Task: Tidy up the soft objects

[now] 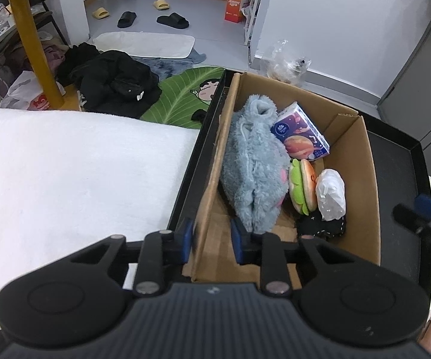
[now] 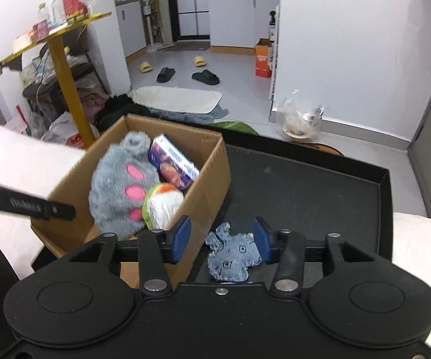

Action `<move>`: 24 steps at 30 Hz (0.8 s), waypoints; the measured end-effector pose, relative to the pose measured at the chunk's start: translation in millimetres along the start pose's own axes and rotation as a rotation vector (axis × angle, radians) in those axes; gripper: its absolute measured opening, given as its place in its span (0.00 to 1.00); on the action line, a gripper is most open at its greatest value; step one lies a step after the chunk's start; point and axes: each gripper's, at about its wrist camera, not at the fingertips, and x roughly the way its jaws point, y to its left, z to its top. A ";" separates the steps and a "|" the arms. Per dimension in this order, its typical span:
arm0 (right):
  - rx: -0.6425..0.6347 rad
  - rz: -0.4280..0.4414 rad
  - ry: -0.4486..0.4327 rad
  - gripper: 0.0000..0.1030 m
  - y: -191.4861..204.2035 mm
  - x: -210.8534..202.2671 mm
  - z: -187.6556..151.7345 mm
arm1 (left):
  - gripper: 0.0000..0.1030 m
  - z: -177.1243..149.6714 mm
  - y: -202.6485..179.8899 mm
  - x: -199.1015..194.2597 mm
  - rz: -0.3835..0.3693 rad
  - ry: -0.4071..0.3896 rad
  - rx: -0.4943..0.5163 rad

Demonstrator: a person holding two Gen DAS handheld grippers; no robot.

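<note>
Brown corrugated cardboard box (image 1: 362, 185) stands in the black shallow tray (image 1: 400, 161), which lies on a white fluffy blanket (image 1: 66, 161). Inside the box a fluffy blue-grey plush pouch with pink spots (image 1: 253, 167) leans along the 9 o'clock wall; at its 3 o'clock side sit a purple planet-printed tissue pack (image 1: 300, 133), a plush burger toy with green and orange layers (image 1: 303, 190) and a white crinkled plastic-wrapped bundle (image 1: 332, 194), with a black fabric piece (image 1: 321, 224) below them.

The left gripper (image 1: 212, 240) is spread wide, straddling the box's 9 o'clock wall, one blue pad outside and one inside, gripping nothing.

The right gripper (image 2: 221, 239) is also wide apart, over the tray just at 3 o'clock of the box. A small flat blue-grey plush patch with stitched marks (image 2: 233, 254) lies on the tray floor between its pads (image 2: 182, 236), near the right one; contact cannot be judged.
</note>
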 end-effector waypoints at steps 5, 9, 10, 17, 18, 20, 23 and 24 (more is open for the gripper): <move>0.038 0.010 0.065 0.45 -15.5 25.1 -15.5 | 0.31 1.6 0.3 -1.1 0.009 -0.010 -0.012; 0.088 0.015 0.085 0.45 -27.7 41.7 -25.0 | 0.39 1.1 -4.7 -1.3 0.029 -0.028 0.008; 0.098 0.018 0.089 0.46 -29.7 45.6 -26.5 | 0.42 1.3 -6.5 -1.5 0.035 -0.033 0.014; 0.129 0.042 0.095 0.49 -34.2 64.5 -32.2 | 0.54 0.9 -16.3 2.3 0.071 -0.041 0.058; 0.124 0.039 0.097 0.49 -33.9 66.6 -33.2 | 0.56 0.8 -17.9 2.7 0.077 -0.042 0.066; 0.118 0.035 0.091 0.46 -34.1 68.9 -35.0 | 0.60 0.5 -22.1 3.0 0.085 -0.042 0.080; 0.084 0.017 0.097 0.34 -33.4 70.1 -39.4 | 0.63 0.6 -26.2 3.6 0.096 -0.043 0.092; 0.071 0.016 0.095 0.31 -32.3 68.2 -39.7 | 0.63 0.7 -26.7 3.5 0.099 -0.043 0.092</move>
